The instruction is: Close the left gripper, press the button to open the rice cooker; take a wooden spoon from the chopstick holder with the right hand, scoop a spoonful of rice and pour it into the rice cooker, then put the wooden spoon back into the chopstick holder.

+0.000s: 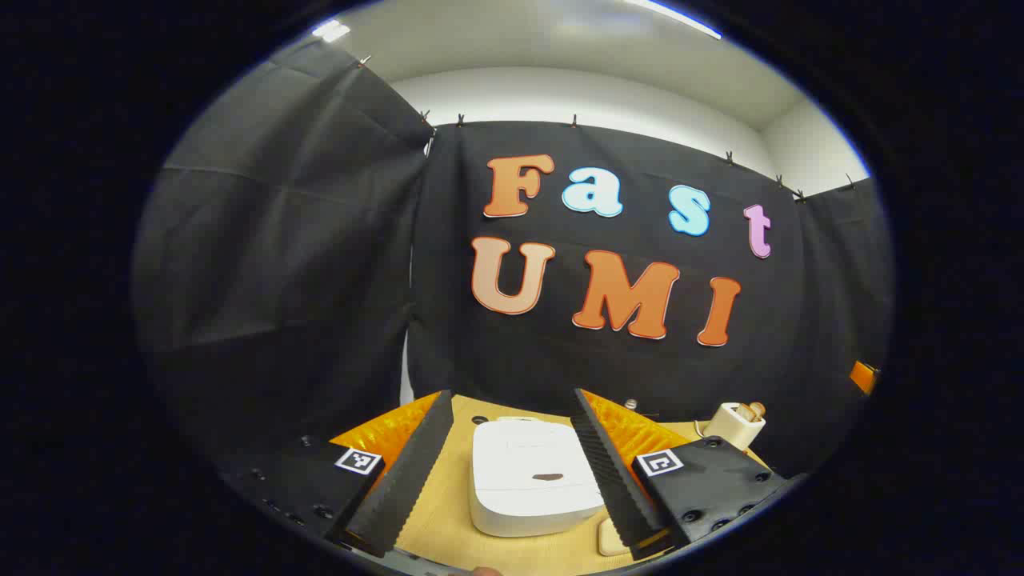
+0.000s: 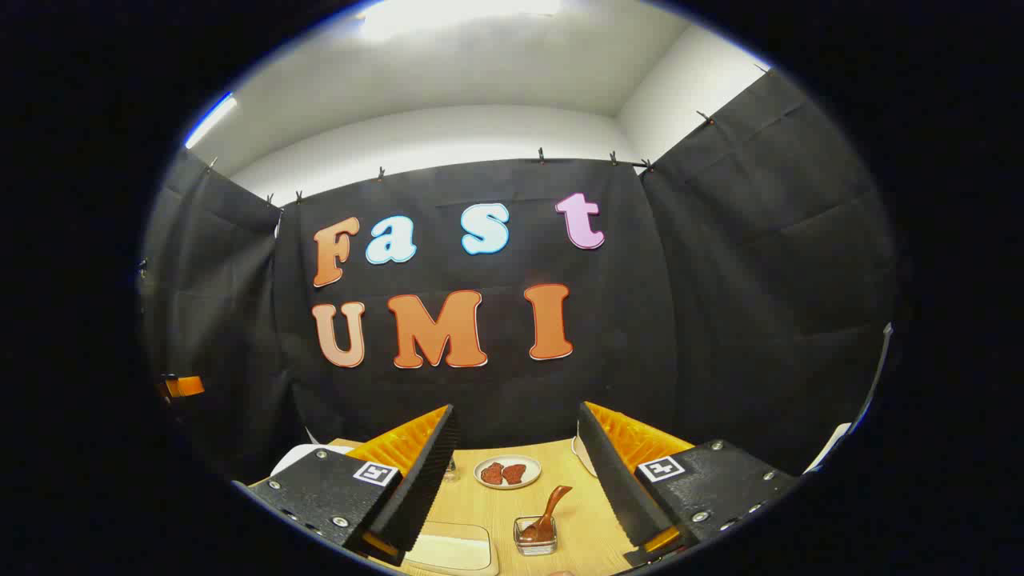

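Between the spread fingers of the left gripper (image 1: 512, 472) sits the closed white rice cooker (image 1: 532, 488), chopstick holder (image 1: 734, 424) beyond its right side. Right gripper (image 2: 516, 484) gapes, empty, over a small glass dish holding a spoon (image 2: 542, 524).

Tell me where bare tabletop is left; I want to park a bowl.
Bare wood lies left of the white rice cooker, and between the plate and the clear holder with a brown spoon. It is crowded around that holder, with a tray close beside it.
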Demonstrator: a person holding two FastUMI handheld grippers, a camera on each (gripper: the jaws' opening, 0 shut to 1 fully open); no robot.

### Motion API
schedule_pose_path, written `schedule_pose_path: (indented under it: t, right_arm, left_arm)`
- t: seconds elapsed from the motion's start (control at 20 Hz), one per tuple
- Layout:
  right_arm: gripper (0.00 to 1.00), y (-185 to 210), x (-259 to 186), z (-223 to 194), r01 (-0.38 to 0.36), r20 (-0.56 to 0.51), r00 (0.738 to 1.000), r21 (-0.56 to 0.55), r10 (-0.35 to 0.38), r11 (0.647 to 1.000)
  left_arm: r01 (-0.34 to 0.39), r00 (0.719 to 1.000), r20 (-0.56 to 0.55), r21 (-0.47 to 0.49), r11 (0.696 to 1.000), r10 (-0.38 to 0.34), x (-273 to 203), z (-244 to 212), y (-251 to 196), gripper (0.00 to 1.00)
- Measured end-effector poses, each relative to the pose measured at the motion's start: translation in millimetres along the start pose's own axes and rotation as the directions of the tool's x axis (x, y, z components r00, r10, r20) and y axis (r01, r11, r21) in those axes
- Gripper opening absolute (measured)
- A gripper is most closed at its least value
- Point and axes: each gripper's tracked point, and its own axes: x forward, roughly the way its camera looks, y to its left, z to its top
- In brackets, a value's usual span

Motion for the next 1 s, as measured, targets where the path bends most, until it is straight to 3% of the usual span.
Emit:
schedule_pose_path:
  t: [0.35, 0.6, 0.7, 1.0]
  right_arm:
    - [0.94, -14, 6, -2, -0.016, -0.010, 1.000, -0.010, 0.016, 1.000]
    - [0.94, -16, 4, 4, 0.006, 0.042, 0.999, -0.150, 0.001, 0.989]
    - [0.94, -6, 1, 2, -0.019, 0.026, 0.999, -0.127, 0.023, 0.992]
    - [0.95, -10, -2, -3, -0.015, 0.008, 1.000, -0.055, 0.015, 0.998]
  left_arm:
    - [-0.012, 0.999, 0.053, -0.009, 1.000, 0.012, -3, 20, -26, 1.00]
    - [-0.029, 0.998, 0.061, 0.028, 0.999, 0.028, -4, 25, -25, 1.00]
    - [-0.036, 0.998, 0.056, 0.059, 0.998, 0.032, -4, 23, -22, 0.96]
    - [-0.034, 0.997, 0.071, 0.103, 0.994, 0.026, -3, 26, -22, 1.00]
